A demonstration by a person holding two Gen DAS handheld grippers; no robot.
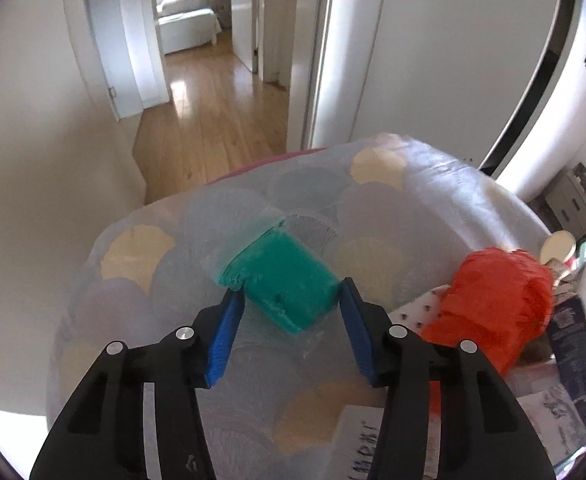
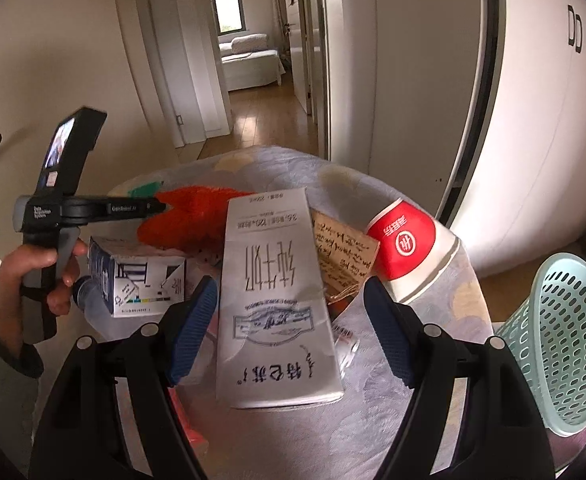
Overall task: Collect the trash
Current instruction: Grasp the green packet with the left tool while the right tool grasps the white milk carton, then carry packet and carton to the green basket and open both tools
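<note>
A crumpled teal wrapper [image 1: 283,280] lies on the round table with a pale patterned cloth [image 1: 141,264]. My left gripper [image 1: 291,298] is open, its blue pads on either side of the wrapper's near end. A crumpled orange bag [image 1: 493,300] lies to its right and also shows in the right wrist view [image 2: 189,216]. My right gripper [image 2: 291,300] is open, straddling a white printed milk carton [image 2: 279,304] lying flat. A red and white paper cup [image 2: 409,248] lies on its side beside a brown paper note [image 2: 341,256]. A small blue and white box [image 2: 133,280] sits left.
A mint green perforated basket [image 2: 565,344] stands off the table's right edge. The hand holding the left gripper body [image 2: 53,216] is at the left. A wooden-floored hallway [image 1: 209,120] opens behind the table, with white doors and walls around.
</note>
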